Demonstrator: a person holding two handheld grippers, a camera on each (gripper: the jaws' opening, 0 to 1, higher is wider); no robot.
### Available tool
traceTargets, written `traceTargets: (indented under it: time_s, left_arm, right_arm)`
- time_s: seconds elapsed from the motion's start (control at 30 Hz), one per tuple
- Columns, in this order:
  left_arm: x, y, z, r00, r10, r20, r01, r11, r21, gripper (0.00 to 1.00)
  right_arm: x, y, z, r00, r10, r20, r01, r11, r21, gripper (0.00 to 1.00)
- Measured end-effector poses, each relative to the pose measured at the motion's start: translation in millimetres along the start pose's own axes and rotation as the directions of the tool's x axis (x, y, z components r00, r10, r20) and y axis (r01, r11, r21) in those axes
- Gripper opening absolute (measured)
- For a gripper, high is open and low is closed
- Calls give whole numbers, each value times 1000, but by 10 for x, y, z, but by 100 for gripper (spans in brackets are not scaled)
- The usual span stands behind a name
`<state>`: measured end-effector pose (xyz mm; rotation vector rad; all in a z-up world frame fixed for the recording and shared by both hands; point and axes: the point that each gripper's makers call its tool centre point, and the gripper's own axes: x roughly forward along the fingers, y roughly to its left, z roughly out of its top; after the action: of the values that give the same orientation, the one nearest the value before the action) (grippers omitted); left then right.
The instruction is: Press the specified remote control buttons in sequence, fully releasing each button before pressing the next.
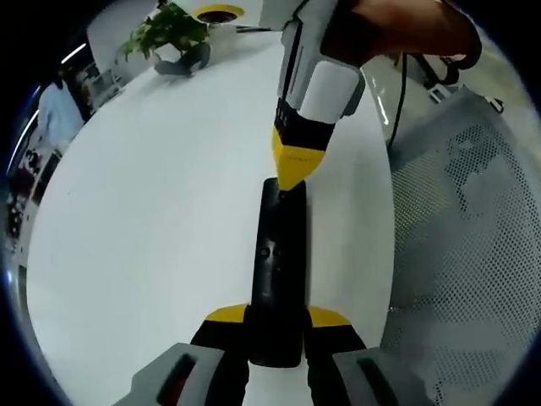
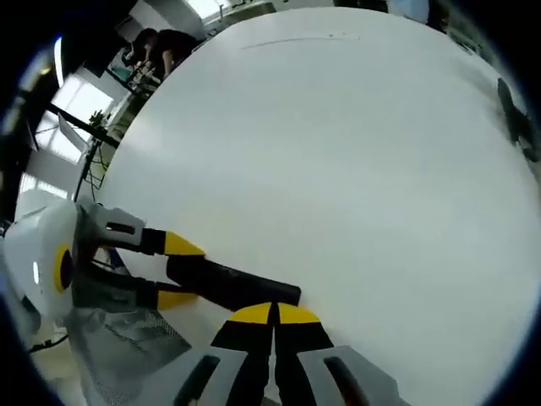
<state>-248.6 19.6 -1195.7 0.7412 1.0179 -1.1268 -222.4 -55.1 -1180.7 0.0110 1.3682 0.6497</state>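
Left hand-held gripper (image 1: 276, 338): jaws clamp the near end of the black remote control (image 1: 279, 271), one yellow-tipped jaw on each long side. The remote lies flat on the white counter (image 1: 144, 237), pointing away from the left gripper. In the right gripper view the same clamp shows from the other side, left hand-held gripper (image 2: 182, 271) pinching the remote (image 2: 232, 286) at its far end.

Right hand-held gripper (image 1: 292, 179): jaws pressed together into a single yellow point, tip resting at the far end of the remote's top face. A person's hand (image 1: 397, 30) holds it from above. In its own view, the right gripper (image 2: 273, 315) shows the two yellow tips closed with only a thin seam between, just at the remote's near edge.

Cannot tell whether the tip sits on a button or on bare casing; buttons are too dark to read.

Risks, as judged:
- Tip is at the very end of the remote. Pressing down there could lever the body and tip the clamped end up, or slide the tip off onto the counter.
- Closed point is narrow; small drift could hit a neighbouring button.
- Incomplete lift between presses would break the release rule.

Farther right in the left gripper view: white mesh basket (image 1: 473, 254), and a potted plant (image 1: 169, 38) at the counter's far edge.
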Motion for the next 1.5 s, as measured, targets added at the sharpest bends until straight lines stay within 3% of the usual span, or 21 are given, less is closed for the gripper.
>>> traceTargets:
  time_s: [0.57, 0.73, 1.07, 1.5]
  left_arm:
    - [1, 5, 3, 1000, -7, -2, 7, 1000, 10, 24]
    - [2, 2, 4, 1000, -4, -7, 5, 1000, 12, 24]
    - [7, -27, 9, 999, 18, -33, -18, 1000, 15, 24]
    - [7, -7, 7, 999, 16, -41, -16, 1000, 12, 24]
  right_arm:
    - [67, 24, -22, 999, 2, -51, -2, 1000, -5, 0]
    - [85, 27, -15, 996, -30, -80, 25, 998, -61, 0]
    - [65, 37, -31, 997, -71, -5, 70, 996, -53, 0]
    - [51, 48, -28, 997, -52, -58, 50, 998, -34, 0]
